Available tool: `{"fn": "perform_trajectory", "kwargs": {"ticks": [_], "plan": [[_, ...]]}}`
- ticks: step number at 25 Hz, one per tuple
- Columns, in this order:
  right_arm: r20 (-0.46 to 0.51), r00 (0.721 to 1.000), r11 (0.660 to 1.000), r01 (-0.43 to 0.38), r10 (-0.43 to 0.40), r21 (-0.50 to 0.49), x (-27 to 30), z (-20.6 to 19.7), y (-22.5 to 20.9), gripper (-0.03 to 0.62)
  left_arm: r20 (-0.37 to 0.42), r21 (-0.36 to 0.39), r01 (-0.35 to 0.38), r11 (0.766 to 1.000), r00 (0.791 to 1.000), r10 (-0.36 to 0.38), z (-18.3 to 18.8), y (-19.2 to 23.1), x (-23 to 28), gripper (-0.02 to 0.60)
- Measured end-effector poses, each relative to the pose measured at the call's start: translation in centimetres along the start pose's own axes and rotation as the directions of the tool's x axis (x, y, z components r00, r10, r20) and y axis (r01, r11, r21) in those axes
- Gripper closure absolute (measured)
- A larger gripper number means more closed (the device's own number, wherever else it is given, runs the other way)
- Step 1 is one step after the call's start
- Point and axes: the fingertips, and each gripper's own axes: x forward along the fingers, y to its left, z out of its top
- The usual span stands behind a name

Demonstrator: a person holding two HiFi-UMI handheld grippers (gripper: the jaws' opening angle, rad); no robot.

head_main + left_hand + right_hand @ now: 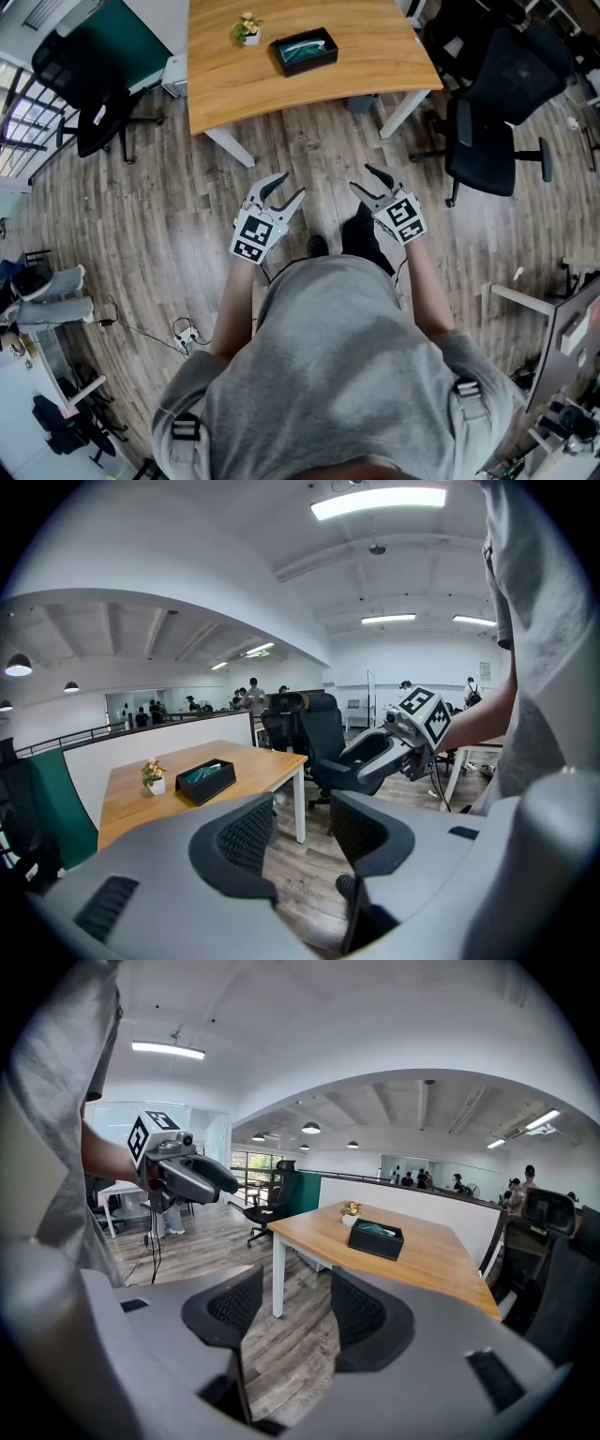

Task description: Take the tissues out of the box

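Your left tool (289, 187) is open wide. Nothing sits between its two jaws; in the left gripper view you only see the wood floor (300, 874) through the gap. Your right tool (364, 180) is open wide too, and it holds nothing and touches nothing.

You hold both tools out in front of your belly, side by side, with a gap between them. Your arms are bent and low. The jaws point forward, toward the counter (375, 66). The tools hang in the air over the floor, well apart from the counter.

The tissue box (305, 51) is black and lies flat on the counter, far from both tools. It sits just beside a little potted plant (247, 28). Something pale green shows in the top of the box, maybe the tissues, but it is too small to tell. A black chair (492, 112) stands off to your right of the counter.
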Motion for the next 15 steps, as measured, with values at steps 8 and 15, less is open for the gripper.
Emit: {"fn": "perform_trajectory", "kwargs": {"ticks": [8, 15], "plan": [[0.008, 1.000, 1.000, 0.003, -0.003, 0.006, 0.2, -0.1, -0.4, 0.293, -0.016, -0.003, -0.002, 1.000, 1.000, 0.002, -0.4, 0.0, 0.2, 0.335], [0.011, 1.000, 1.000, -0.008, 0.008, 0.014, 0.6, 0.0, -1.3, 0.292, -0.025, -0.009, -0.011, 1.000, 1.000, 0.011, -0.2, 0.6, 1.1, 0.331]]}}
